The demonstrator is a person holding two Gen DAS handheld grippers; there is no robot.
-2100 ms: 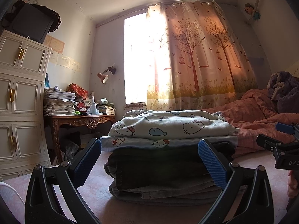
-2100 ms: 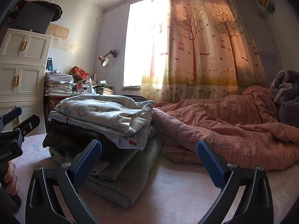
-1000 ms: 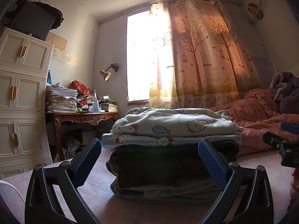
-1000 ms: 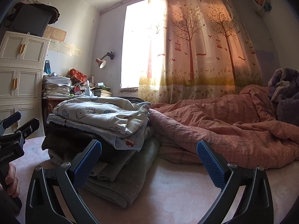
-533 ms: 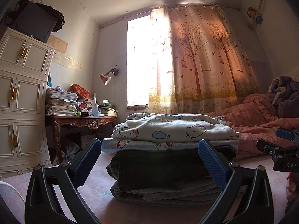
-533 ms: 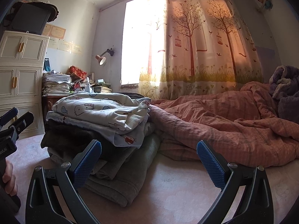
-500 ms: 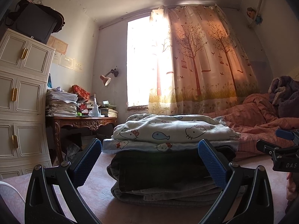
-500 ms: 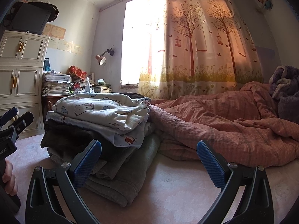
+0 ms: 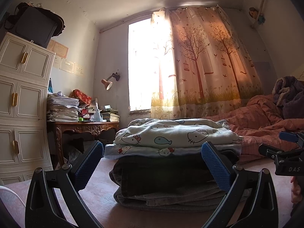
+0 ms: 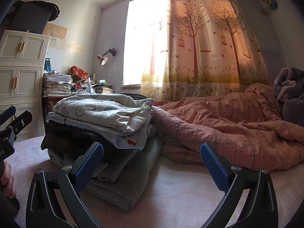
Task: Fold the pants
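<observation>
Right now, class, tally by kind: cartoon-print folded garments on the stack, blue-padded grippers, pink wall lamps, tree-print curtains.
Cartoon-print folded garments: 2 (white garment, pale blue garment)
Blue-padded black grippers: 2 (left gripper, right gripper)
Pink wall lamp: 1
Tree-print curtain: 1
Total: 6

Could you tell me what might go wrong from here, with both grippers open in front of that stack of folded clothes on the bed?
1. The cat-print garment overhangs the stack's edge, so a nudge from the open right gripper could slide it off.
2. The left gripper faces the dark trousers mid-stack; pulling them might topple the layers above.
3. The pink quilt touches the stack and could snag.
</observation>
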